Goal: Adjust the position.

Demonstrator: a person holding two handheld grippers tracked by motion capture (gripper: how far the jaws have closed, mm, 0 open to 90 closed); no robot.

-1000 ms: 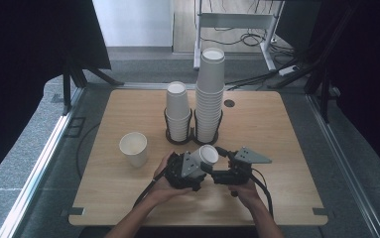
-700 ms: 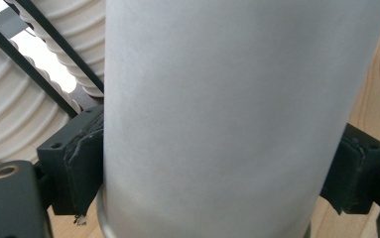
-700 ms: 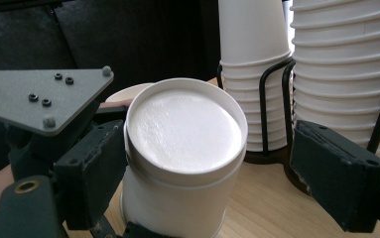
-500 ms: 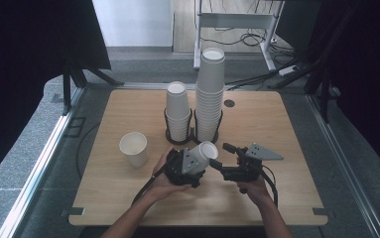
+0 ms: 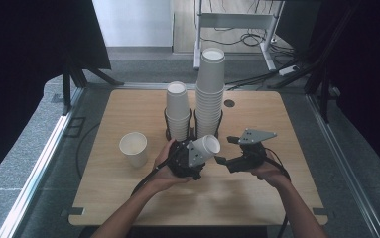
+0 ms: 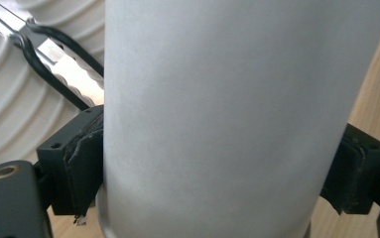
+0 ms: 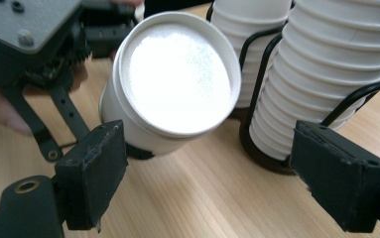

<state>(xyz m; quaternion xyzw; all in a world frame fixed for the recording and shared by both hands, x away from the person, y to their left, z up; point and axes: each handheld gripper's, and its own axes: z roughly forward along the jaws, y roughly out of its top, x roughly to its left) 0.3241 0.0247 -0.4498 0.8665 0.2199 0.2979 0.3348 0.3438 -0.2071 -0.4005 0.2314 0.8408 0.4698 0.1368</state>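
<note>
A white paper cup (image 5: 206, 147) is tilted on its side above the table, its mouth turned to the right. My left gripper (image 5: 196, 152) is shut on the cup's wall; in the left gripper view both pads (image 6: 84, 168) press on the cup (image 6: 227, 109). My right gripper (image 5: 225, 150) stands open just right of the cup's mouth, touching nothing. In the right gripper view the cup's open mouth (image 7: 177, 79) faces the camera beyond the spread pads (image 7: 95, 173), with the left gripper's body (image 7: 33, 34) behind it.
A short stack of cups (image 5: 177, 106) and a tall stack (image 5: 211, 89) stand in a black wire holder (image 5: 192, 133) right behind the grippers. A single upright cup (image 5: 133, 148) stands to the left. The wooden table (image 5: 257, 198) has bare room in front and at the right.
Both hands have risen a little and carried the tilted cup up off the table. The right gripper has drawn back to the right, away from the cup's mouth.
</note>
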